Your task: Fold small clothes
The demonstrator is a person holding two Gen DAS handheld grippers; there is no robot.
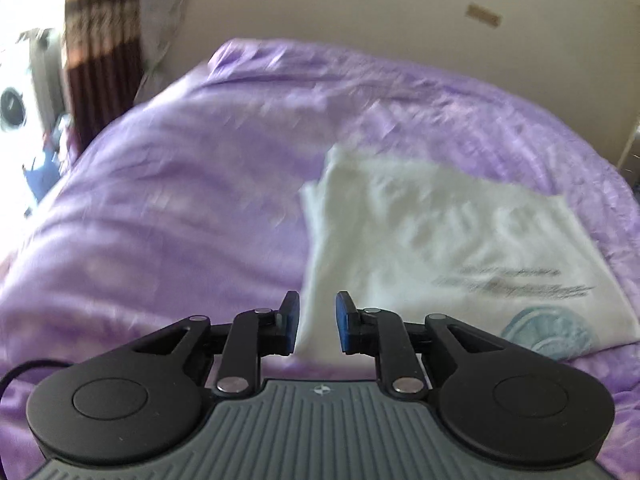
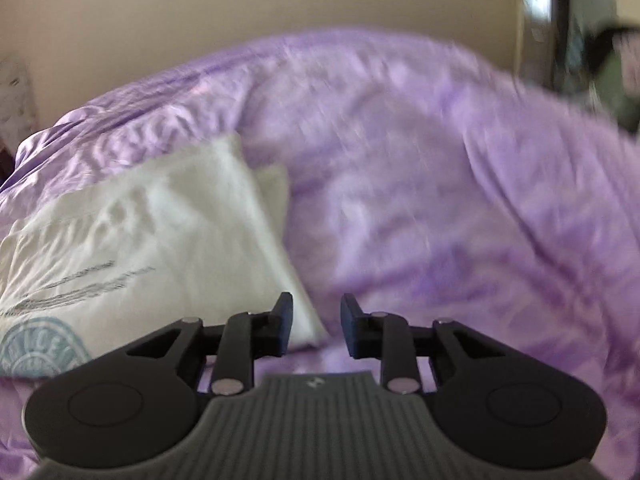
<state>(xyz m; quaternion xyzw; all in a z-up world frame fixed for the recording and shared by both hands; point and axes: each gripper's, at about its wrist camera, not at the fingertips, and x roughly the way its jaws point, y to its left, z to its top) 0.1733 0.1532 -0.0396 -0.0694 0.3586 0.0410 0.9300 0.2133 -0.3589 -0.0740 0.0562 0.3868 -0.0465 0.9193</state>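
A white garment (image 1: 440,248) with grey lettering and a round teal print lies folded on the purple bedspread (image 1: 180,200). It also shows in the right wrist view (image 2: 160,240). My left gripper (image 1: 318,322) is open and empty, with its fingers above the garment's near left corner. My right gripper (image 2: 316,326) is open and empty, with its fingers above the garment's near right corner. Both views are blurred by motion.
The purple bedspread (image 2: 440,200) is wrinkled and covers the whole bed. A beige wall (image 1: 360,20) stands behind it. A striped curtain (image 1: 100,40) and a bright window are at the far left. A dark upright object (image 2: 540,20) stands at the far right.
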